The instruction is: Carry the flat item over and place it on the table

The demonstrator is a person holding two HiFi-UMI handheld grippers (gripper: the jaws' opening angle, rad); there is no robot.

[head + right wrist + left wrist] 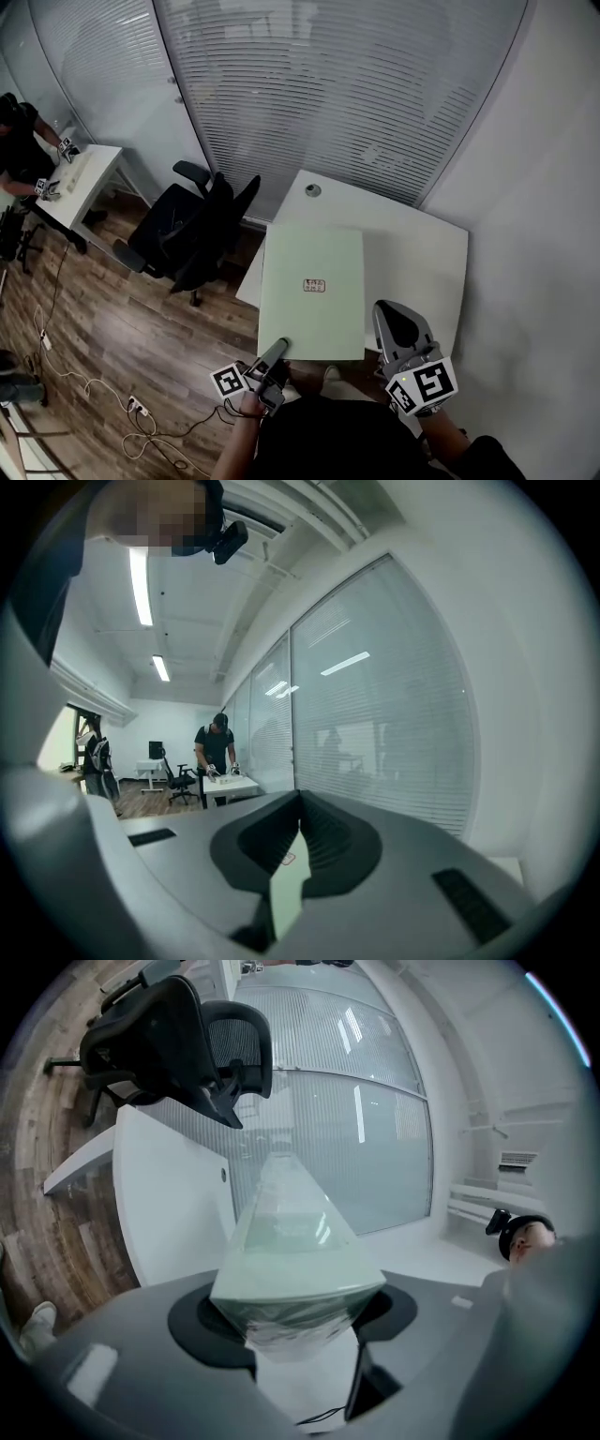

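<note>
Box (312, 253), flat and green, pinched at near corner by left tool (278, 349), level above counter (412, 244) for lowering; right tool (394, 314) pressed together alongside.

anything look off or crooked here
The pale green flat item is skewed to the white table, its near left part past the table's edge. Only the left gripper clamps it, at one corner; the right gripper is shut beside it.

1. Flat item (312, 319), over the table (412, 244): pale green, with a small red-and-white label (314, 285).
2. Table: white.
3. Office chair (187, 234), left of the table: black.
4. Floor (112, 319), left of the table: brown wood-grain.
5. Left gripper (274, 354) and right gripper (398, 314): grey, with black-and-white square markers.
</note>
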